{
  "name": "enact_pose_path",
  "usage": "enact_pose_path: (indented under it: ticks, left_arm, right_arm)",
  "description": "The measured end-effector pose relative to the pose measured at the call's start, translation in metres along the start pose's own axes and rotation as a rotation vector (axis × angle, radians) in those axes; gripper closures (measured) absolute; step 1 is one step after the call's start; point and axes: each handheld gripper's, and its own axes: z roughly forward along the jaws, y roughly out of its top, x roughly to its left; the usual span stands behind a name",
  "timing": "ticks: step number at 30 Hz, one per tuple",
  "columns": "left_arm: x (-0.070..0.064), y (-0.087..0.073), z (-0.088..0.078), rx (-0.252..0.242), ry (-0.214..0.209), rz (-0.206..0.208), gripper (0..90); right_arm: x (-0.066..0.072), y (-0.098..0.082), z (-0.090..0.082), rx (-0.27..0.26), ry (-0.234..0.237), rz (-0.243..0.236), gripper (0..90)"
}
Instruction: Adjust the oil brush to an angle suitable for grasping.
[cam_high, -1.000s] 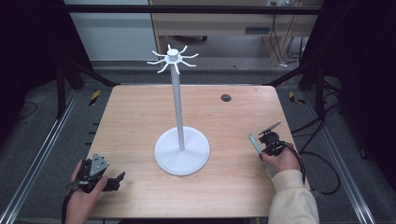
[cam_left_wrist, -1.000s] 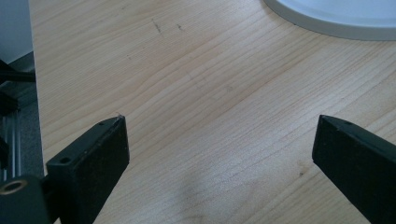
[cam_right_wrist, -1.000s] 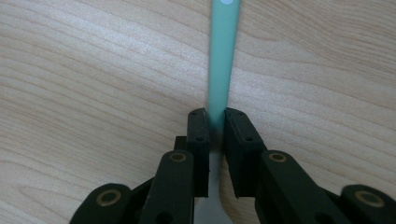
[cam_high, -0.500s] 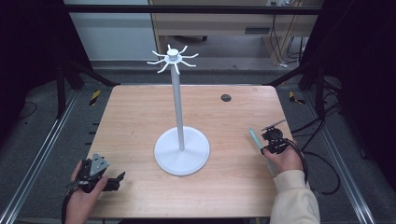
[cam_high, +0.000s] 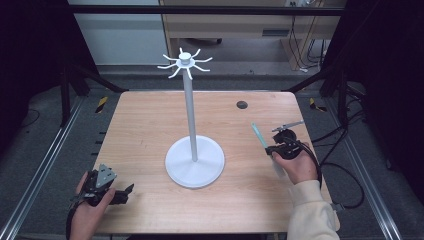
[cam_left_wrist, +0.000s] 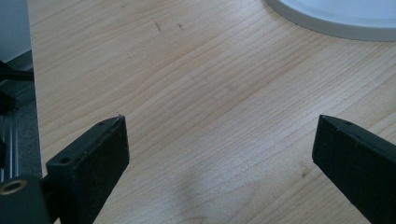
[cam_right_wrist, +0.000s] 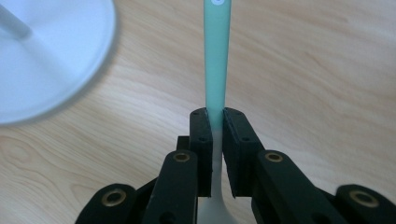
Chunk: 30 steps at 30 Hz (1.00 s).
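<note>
Lettering or brand marks cannot be made out on anything here. The right gripper (cam_right_wrist: 215, 122) has its jaws clenched on a slim utensil (cam_right_wrist: 217, 60) with a mint-green handle and a paler, whitish lower part running down between the pads; the right gripper view shows a small round hole near the handle's far end, a detail too small to make out from above. In the high view the right gripper (cam_high: 272, 148) sits near the table's (cam_high: 150, 125) right edge, the utensil (cam_high: 258, 135) slanting up and to the left from it, well apart from the white stand (cam_high: 194, 161) with its ring of hooks at the top. The left gripper (cam_high: 125, 192) rests at the near left corner, and the left gripper view shows its jaws released, spread wide over bare wood, with the stand's base rim (cam_left_wrist: 327, 18) at the top.
</note>
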Motion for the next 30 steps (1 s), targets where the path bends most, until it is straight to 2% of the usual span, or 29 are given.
enact_pose_path:
  ticks: [6, 10, 12, 16, 20, 24, 30]
  left_arm:
    - [0.001, 0.000, 0.000, 0.001, 0.002, -0.006, 3.4]
    - [0.000, 0.000, -0.001, 0.001, 0.003, -0.005, 3.4]
    - [0.000, 0.000, -0.002, -0.004, 0.003, -0.005, 3.4]
    - [0.000, 0.000, -0.002, -0.009, 0.001, -0.003, 3.4]
    - [0.000, 0.001, -0.002, -0.011, 0.003, 0.003, 3.4]
    - [0.000, 0.002, -0.002, -0.022, -0.001, 0.000, 3.4]
    - [0.000, 0.002, -0.002, -0.012, 0.002, 0.004, 3.4]
  right_arm:
    - [0.014, 0.023, -0.010, -0.084, 0.062, -0.016, 82.8]
    - [0.023, 0.036, -0.017, -0.167, 0.088, -0.042, 82.8]
    - [0.027, 0.037, -0.021, -0.195, 0.091, -0.055, 82.8]
    - [0.030, 0.030, -0.026, -0.237, 0.084, -0.052, 82.8]
    - [0.030, 0.023, -0.025, -0.248, 0.077, -0.047, 82.8]
    - [0.034, 0.024, -0.029, -0.286, 0.090, -0.039, 82.8]
    - [0.044, 0.029, -0.045, -0.374, 0.127, -0.048, 82.8]
